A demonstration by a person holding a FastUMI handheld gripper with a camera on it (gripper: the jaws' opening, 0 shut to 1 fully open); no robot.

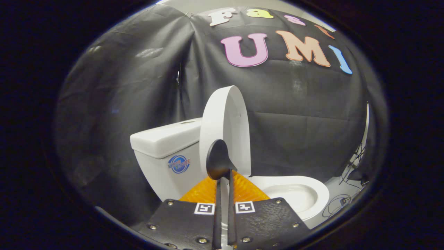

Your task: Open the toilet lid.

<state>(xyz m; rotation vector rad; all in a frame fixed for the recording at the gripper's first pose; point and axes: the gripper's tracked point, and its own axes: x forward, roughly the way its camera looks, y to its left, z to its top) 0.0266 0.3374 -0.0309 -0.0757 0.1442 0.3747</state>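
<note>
The toilet lid (225, 128) stands nearly upright, its edge turned toward the gripper (223, 175), with the cistern (166, 139) behind it at about ten o'clock and the open bowl (298, 194) lying at four o'clock from the fingers. The gripper's fingers sit close together with only a thin slit between them; whether they pinch the lid's lower rim I cannot tell, since the dark tips overlap it. To my eye the lifting is almost done. What is left, I would judge, is to tip the lid gently back until it rests against the cistern, then part the fingers and draw away.
</note>
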